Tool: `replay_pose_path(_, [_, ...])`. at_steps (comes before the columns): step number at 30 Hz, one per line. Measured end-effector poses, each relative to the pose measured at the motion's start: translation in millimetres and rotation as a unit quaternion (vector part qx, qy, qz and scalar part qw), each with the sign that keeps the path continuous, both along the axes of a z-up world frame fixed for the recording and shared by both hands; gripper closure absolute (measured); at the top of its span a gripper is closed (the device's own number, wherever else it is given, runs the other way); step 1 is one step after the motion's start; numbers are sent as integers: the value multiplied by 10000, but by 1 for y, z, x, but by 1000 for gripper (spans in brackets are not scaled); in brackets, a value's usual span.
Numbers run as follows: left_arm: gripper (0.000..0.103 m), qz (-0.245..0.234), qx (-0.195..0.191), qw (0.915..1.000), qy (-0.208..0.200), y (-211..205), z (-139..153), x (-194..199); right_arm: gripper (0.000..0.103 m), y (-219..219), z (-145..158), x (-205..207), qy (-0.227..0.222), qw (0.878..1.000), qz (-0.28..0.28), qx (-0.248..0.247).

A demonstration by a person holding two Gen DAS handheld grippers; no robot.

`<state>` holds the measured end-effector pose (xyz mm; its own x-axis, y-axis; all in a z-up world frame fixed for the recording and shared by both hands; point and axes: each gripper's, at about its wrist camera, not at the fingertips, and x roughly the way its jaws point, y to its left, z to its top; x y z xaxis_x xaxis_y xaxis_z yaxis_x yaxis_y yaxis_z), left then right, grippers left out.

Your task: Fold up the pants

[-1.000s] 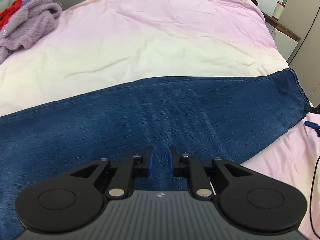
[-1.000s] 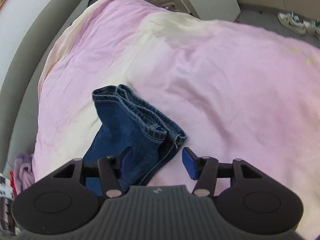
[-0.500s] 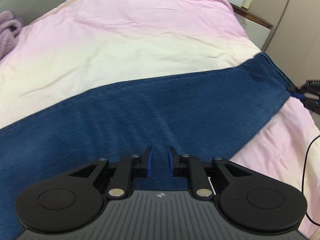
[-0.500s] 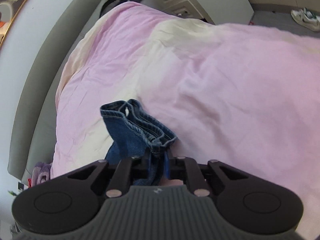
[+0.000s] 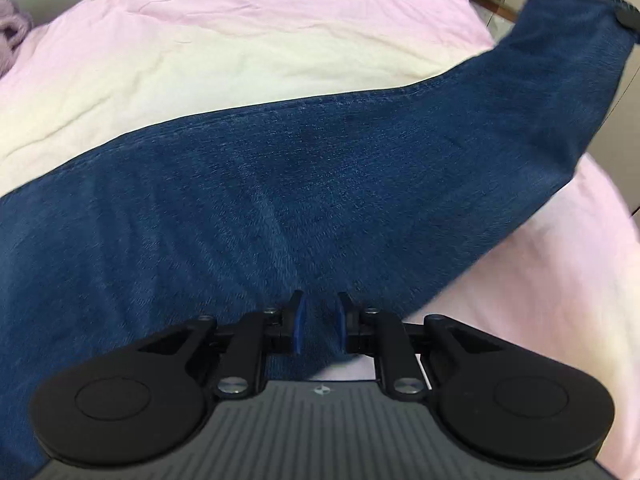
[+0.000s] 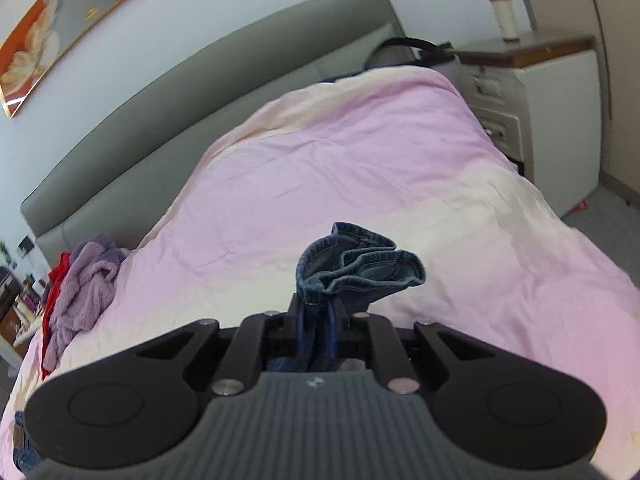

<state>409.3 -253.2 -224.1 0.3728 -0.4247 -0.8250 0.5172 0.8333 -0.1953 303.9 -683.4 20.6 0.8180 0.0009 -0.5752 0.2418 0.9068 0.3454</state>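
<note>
Progress: an early fold was judged under way; the jeans [image 5: 304,184] were seen lying lengthwise across the bed [image 5: 248,40], with the cuff end [image 6: 356,268] raised clear of it.
Remaining: the raised end was not yet laid over the flat part; later folds were judged undone.
Right gripper [image 6: 318,332]: fingers were pressed tight on the bunched cuffs.
Left gripper [image 5: 319,328]: fingers were narrowly parted over denim; a grip could not be told.
Count: one pair of jeans; two grippers; one clothes pile [image 6: 84,292].
</note>
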Motion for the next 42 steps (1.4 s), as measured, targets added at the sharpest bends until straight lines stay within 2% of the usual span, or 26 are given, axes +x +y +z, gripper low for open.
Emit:
replay_pose_path(2, [83,146,6,9999,88,20,14,-3,96,33,22,6,-57,9990,348,-273])
replay_pose_path(7, [83,401,-282,9987,-134,98,67,-15,96,122,56,23,-197,9915,1158,-562])
replay_pose_path(11, [83,715,-418,9958,-392,171,103,-22,96,199,58,39,-254,9822,1770,-578])
replay_pose_path(14, [83,1085,-593,9914,-425,224,113,-22,96,254,45,46,-212,9742,2199,-469])
replay_pose_path(16, [83,1332,-740,9878,-329,252,111,-20,96,288,31,49,-131,9700,2403,-351])
replay_pose_path(19, [81,1540,-1148,9814,67,290,95,-12,96,334,-2,52,107,9632,2674,-234])
replay_pose_path(23, [81,1966,-1392,9692,507,330,62,-12,96,389,-73,48,716,9502,2997,-465])
replay_pose_path(26, [81,2139,-1463,9633,699,339,44,-9,96,413,-119,42,1160,9364,3217,-784])
replay_pose_path(28, [81,2196,-1503,9609,764,339,38,-10,95,422,-139,37,1355,9255,3376,-1055])
replay_pose_path(31, [79,2236,-1519,9598,753,331,34,-8,83,431,-151,30,1572,9101,3574,-1389])
replay_pose_path(32, [78,2262,-1522,9595,713,329,33,-9,70,432,-148,30,1612,9063,3644,-1410])
replay_pose_path(33, [75,2287,-1525,9592,668,325,32,-8,65,432,-142,27,1606,9040,3725,-1349])
replay_pose_path(34, [75,2333,-1542,9581,626,322,31,-9,56,431,-135,25,1553,9042,3765,-1285])
replay_pose_path(35, [75,2380,-1588,9563,603,321,29,-10,52,429,-126,25,1487,9054,3774,-1250])
replay_pose_path(39, [75,2512,-1864,9476,648,324,16,-14,52,425,-114,48,1491,9218,3346,-1265])
replay_pose_path(42, [75,2515,-1830,9481,662,324,14,-14,52,429,-127,73,1606,9321,2947,-1361])
